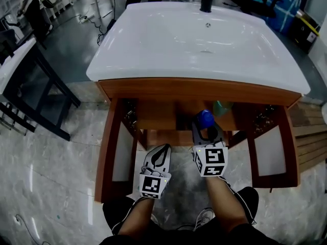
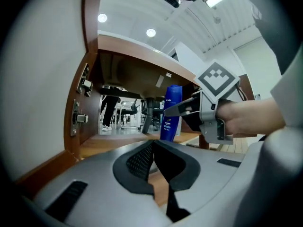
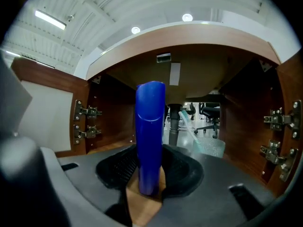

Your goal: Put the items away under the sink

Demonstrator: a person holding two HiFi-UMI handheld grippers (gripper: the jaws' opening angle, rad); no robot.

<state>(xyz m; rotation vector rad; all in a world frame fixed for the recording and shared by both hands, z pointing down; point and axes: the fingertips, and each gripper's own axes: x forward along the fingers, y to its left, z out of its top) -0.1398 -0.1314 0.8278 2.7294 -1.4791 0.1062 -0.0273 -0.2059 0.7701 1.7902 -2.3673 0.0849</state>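
Blue bottle (image 3: 150,126): stiff, smooth plastic, probably light but tippy. Right hand-held gripper (image 3: 148,171) clamps it mid-body, a sound spot. Left hand-held gripper (image 2: 153,148) closed, empty.

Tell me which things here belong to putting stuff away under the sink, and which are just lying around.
Job:
- blue bottle, clamped in the right gripper
- green cup, standing inside
- open under-sink cabinet

Lying about:
- black-framed table on the left
- office chair beyond the cabinet
- left gripper, shut and empty, idle
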